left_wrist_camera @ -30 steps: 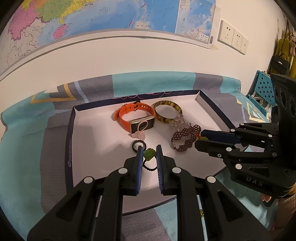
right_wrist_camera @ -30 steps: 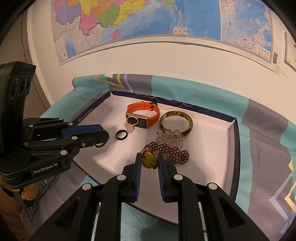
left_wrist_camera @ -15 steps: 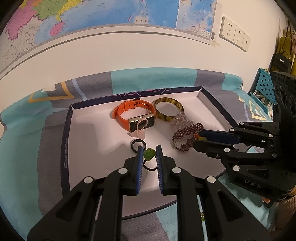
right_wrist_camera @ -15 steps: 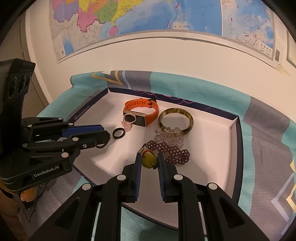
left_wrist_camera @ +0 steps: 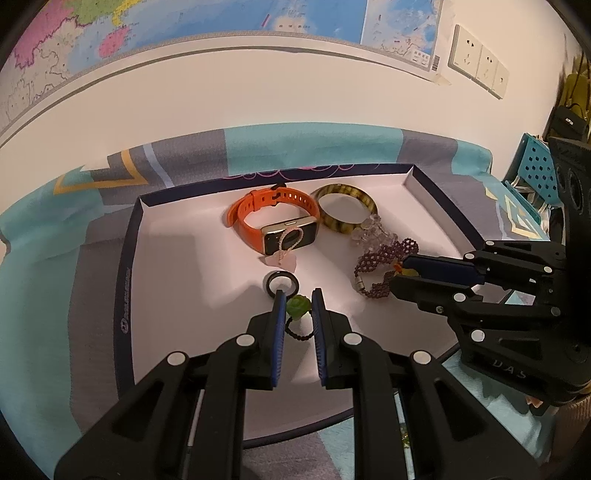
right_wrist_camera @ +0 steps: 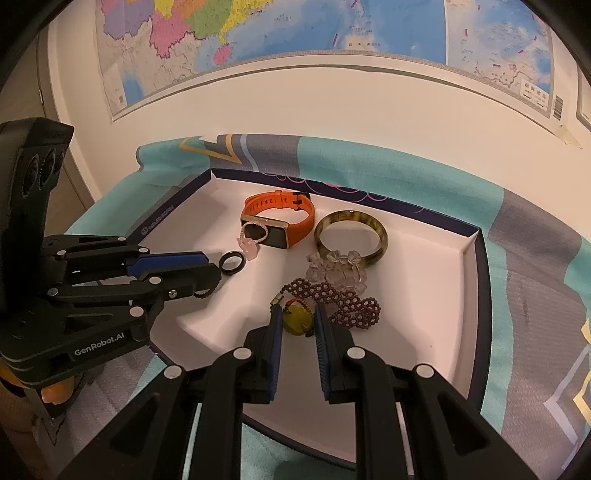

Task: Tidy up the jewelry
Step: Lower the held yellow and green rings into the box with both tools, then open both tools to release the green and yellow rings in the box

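Observation:
A white tray (left_wrist_camera: 184, 258) with a dark rim holds the jewelry; it also shows in the right wrist view (right_wrist_camera: 424, 295). My left gripper (left_wrist_camera: 298, 297) is shut on a green bead charm (left_wrist_camera: 296, 306) with a black beaded loop, just above the tray floor. My right gripper (right_wrist_camera: 298, 314) is shut on a yellow bead pendant (right_wrist_camera: 295, 322) with an orange cord. In the tray lie an orange watch (left_wrist_camera: 275, 218), a mottled bangle (left_wrist_camera: 347, 212), a clear crystal bracelet (right_wrist_camera: 338, 269), a maroon beaded bracelet (right_wrist_camera: 343, 301), a black ring (left_wrist_camera: 282, 283) and a pink charm (right_wrist_camera: 248, 248).
The tray sits on a teal and grey patterned cloth (left_wrist_camera: 44, 258) against a white wall with a map (right_wrist_camera: 295, 29). Wall sockets (left_wrist_camera: 476, 61) are at the upper right. A blue perforated rack (left_wrist_camera: 535, 173) stands right of the table.
Both grippers have shifted slightly over the tray, each with its bead charm still held. The jewelry in the tray has not moved.

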Tool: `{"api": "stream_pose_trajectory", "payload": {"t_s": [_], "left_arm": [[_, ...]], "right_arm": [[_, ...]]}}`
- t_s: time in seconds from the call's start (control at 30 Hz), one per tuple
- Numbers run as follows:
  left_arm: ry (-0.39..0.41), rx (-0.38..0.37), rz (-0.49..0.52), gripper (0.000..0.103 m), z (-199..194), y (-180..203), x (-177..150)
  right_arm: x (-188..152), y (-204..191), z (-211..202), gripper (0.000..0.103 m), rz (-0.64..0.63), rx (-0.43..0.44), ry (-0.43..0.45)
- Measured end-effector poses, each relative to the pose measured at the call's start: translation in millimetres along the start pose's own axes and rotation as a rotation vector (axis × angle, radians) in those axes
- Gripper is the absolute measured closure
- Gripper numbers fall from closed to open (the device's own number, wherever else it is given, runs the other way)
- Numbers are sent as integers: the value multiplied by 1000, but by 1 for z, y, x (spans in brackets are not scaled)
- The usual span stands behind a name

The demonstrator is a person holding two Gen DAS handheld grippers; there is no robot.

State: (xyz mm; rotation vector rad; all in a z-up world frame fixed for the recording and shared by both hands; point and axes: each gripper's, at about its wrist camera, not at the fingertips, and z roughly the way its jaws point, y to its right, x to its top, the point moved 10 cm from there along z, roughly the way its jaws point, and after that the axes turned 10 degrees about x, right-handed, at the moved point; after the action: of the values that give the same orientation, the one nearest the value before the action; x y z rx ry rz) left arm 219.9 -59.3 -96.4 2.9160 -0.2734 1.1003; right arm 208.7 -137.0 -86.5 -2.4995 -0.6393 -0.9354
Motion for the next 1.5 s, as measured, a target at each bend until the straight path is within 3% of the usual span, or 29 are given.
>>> {"api": "stream_pose_trajectory", "payload": {"t_s": [0.9, 1.03, 1.37, 1.5], "left_arm": [[-13, 26, 3, 87, 10, -1, -3], [11, 36, 6, 74, 4, -3, 0], [69, 32, -8, 63, -22, -10, 5], [116, 55, 19, 52, -41, -8, 3]], "right_arm": [[-3, 7, 11, 86, 24, -14, -19], [-3, 8, 8, 86, 28, -17, -10], [3, 10, -9, 84, 38, -14, 35], [2, 7, -22, 82, 39, -5, 59]]}}
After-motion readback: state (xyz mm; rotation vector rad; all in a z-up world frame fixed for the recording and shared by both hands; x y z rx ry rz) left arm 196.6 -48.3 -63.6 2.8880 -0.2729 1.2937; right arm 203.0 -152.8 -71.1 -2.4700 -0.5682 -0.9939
